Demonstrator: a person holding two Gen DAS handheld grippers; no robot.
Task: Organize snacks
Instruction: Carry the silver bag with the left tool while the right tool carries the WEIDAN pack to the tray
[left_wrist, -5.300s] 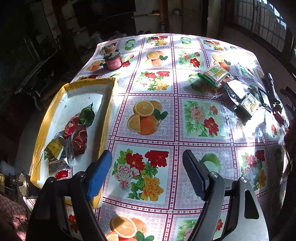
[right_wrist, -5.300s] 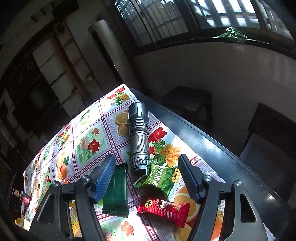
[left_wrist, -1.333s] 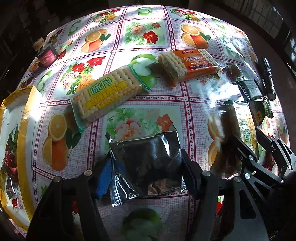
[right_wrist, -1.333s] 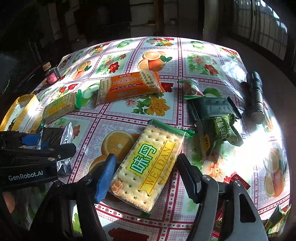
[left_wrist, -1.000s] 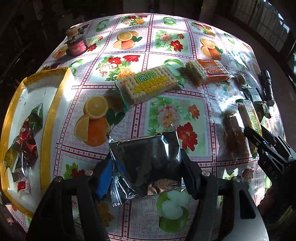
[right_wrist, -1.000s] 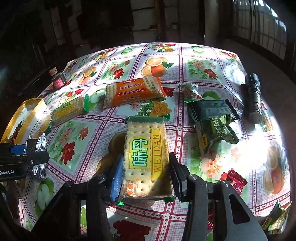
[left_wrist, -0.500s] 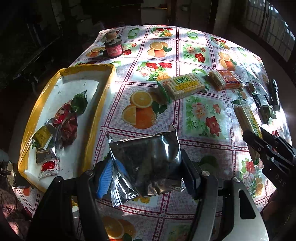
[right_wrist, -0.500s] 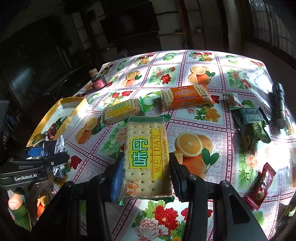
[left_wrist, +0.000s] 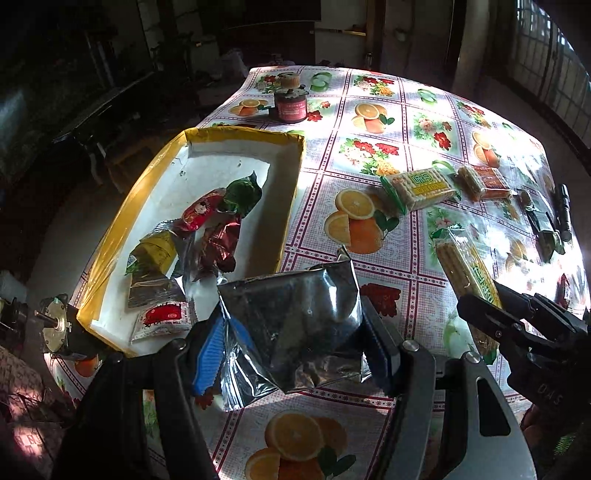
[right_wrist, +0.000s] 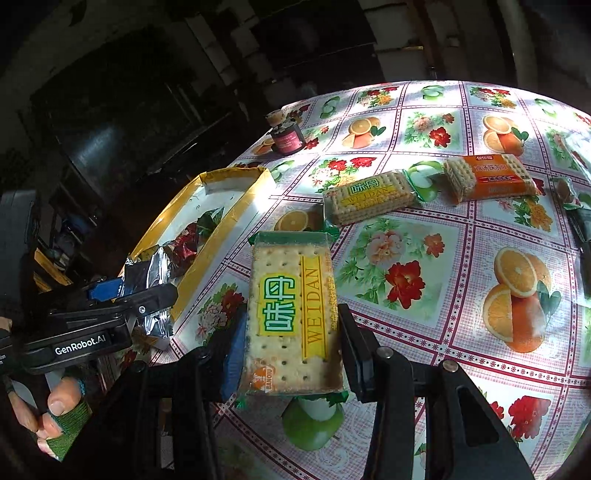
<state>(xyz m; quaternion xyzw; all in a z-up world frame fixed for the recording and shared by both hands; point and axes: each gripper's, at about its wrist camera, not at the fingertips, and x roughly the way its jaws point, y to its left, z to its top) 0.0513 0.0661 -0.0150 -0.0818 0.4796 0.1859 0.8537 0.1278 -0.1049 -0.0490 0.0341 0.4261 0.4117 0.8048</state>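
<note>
The left tool (left_wrist: 295, 347) clamps a foil pouch (left_wrist: 295, 325) beside the tray (left_wrist: 110, 243), hiding its near corner. The right tool (right_wrist: 290, 354) grips a cracker pack (right_wrist: 291, 317) above the worktop (right_wrist: 461, 258). Only the left view shows the tray's wrappers (left_wrist: 207, 236), perhaps candy.

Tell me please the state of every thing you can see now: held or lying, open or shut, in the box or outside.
left gripper: shut on silver foil packet
silver foil packet: held above the table
right gripper: shut on Weidan cracker pack
Weidan cracker pack: held, lifted
yellow-rimmed box: open, holds several wrapped snacks
second Weidan pack: lying on the table
orange cracker pack: lying on the table
small jar: upright, lidded
</note>
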